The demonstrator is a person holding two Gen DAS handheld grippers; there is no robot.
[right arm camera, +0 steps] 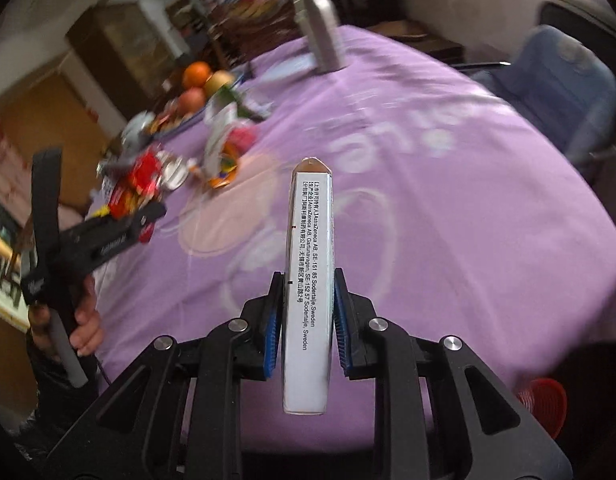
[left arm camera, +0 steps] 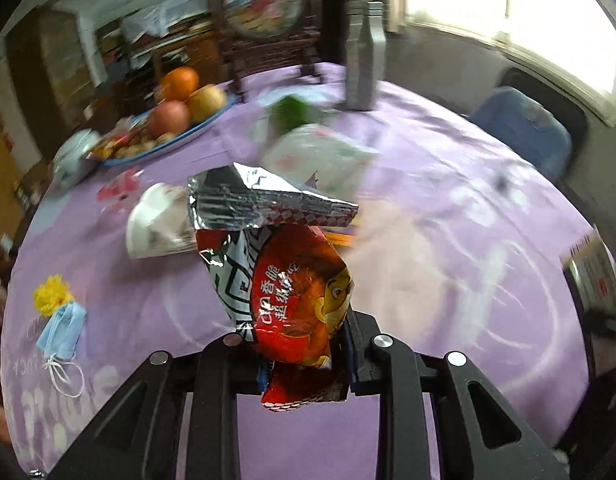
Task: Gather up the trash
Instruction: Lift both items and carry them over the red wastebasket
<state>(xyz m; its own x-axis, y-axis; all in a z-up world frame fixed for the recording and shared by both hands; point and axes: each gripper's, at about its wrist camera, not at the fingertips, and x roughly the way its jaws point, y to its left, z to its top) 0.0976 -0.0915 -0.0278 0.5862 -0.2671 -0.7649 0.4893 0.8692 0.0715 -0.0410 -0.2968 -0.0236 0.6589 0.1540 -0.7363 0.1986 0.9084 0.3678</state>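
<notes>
Right gripper (right arm camera: pixel 304 320) is clamped on a narrow white medicine box (right arm camera: pixel 309 280), held edge-up above the purple tablecloth (right arm camera: pixel 467 200). Left gripper (left arm camera: pixel 298 344) grips a red snack wrapper (left arm camera: pixel 292 280), torn foil top upward, clear of the cloth. Beyond lie a crumpled white wrapper (left arm camera: pixel 156 224), a fruit plate (left arm camera: pixel 168 128) and a silver bottle (left arm camera: pixel 361 56).

both grippers were matte black, built of slotted linkage arms pinned with round silver screws. the right gripper (right arm camera: pixel 306 320) carried ribbed blue pads (right arm camera: pixel 271 332) inside its fingers. at far left, the left gripper (right arm camera: pixel 148 220) had a grey handle (right arm camera: pixel 68 352), faint white lettering and a thin dark cable.
</notes>
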